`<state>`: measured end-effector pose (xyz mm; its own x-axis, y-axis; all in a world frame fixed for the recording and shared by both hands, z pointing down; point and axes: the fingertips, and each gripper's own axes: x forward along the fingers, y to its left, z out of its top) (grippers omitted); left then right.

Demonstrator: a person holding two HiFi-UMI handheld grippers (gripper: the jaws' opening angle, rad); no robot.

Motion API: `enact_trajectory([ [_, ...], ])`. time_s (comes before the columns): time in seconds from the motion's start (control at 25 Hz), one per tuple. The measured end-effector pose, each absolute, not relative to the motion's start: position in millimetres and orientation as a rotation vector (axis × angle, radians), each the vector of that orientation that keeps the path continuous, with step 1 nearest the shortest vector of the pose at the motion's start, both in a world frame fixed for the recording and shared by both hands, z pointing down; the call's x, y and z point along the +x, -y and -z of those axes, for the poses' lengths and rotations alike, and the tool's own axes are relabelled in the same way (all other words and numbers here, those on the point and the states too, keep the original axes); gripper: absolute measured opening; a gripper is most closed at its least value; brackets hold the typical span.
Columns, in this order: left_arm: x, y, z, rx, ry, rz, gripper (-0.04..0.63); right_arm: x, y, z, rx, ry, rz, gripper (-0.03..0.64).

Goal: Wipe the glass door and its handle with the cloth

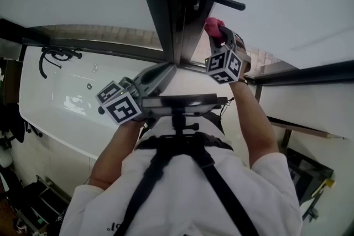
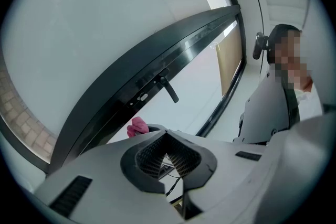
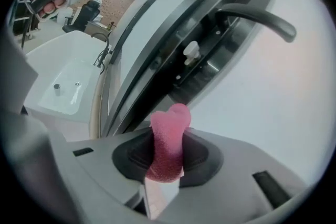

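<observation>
Right gripper [image 3: 168, 150] clenched on cloth [image 3: 169, 136]. A wad sticks out past the jaw tips, near the glass [image 3: 262, 113] and under the handle [image 3: 257, 17], probably so fabric, not jaw, meets the pane. Left gripper [image 2: 167, 139] closed, empty, jaws pointed at the door frame [image 2: 157, 68]: likely idle.
</observation>
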<state>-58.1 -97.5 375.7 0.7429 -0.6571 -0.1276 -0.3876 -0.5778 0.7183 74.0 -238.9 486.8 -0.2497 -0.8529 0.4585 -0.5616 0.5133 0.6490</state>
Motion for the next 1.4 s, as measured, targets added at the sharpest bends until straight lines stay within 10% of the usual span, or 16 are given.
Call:
enact_trajectory([
  [1.4,-40.6,86.0,-375.0,2.295,0.752,0.48,-0.008,99.1,130.4,-397.8,1.509,2.475,-0.165,0.104],
])
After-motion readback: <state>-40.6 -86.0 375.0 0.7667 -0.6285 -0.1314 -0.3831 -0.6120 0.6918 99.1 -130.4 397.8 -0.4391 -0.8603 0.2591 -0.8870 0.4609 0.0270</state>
